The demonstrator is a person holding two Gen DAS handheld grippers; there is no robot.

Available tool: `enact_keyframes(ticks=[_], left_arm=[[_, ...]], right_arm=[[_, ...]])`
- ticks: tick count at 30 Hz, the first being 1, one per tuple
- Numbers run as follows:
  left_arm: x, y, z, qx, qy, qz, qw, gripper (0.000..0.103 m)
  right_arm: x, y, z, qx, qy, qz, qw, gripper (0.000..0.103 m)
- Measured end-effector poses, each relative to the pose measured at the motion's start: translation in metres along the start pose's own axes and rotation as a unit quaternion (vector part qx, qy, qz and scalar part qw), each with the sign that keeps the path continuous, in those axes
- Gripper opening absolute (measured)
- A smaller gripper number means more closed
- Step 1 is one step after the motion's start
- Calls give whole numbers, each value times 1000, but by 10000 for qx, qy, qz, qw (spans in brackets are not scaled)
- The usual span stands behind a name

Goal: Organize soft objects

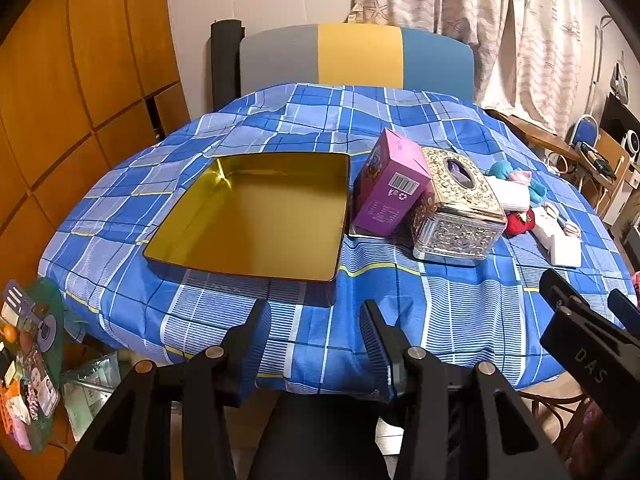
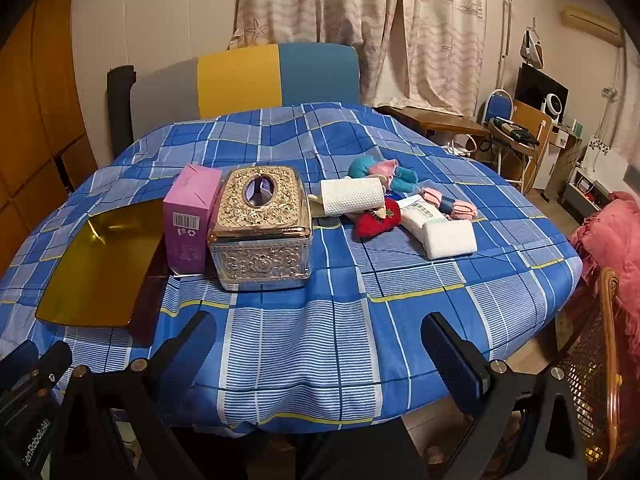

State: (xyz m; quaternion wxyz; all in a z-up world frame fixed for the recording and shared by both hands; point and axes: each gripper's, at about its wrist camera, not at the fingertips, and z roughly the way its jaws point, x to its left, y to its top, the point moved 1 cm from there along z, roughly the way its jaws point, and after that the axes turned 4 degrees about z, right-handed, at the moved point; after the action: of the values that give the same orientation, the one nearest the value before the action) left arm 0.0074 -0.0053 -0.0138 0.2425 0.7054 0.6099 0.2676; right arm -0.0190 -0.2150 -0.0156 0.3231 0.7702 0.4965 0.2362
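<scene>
Gold tin stands empty at nine o'clock on the table. The soft things all lie at two o'clock, so nothing is sorted yet. Left claw and right claw are spread, holding nothing.

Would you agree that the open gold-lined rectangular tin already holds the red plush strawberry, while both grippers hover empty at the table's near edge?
Not quite: the open gold-lined rectangular tin is empty, as the left wrist view shows. The red plush strawberry lies on the blue checked tablecloth among the other soft items, seen in the right wrist view. The left gripper and right gripper do hover empty at the near edge.
</scene>
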Motion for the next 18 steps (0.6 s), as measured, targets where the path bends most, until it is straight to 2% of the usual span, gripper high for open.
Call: enact_keyframes(ticks=[18], left_arm=[[-5,1,-2,-38,-173,73,9998,47]], right_arm=[[-1,-1,0,0,-10,-19,10000,103]])
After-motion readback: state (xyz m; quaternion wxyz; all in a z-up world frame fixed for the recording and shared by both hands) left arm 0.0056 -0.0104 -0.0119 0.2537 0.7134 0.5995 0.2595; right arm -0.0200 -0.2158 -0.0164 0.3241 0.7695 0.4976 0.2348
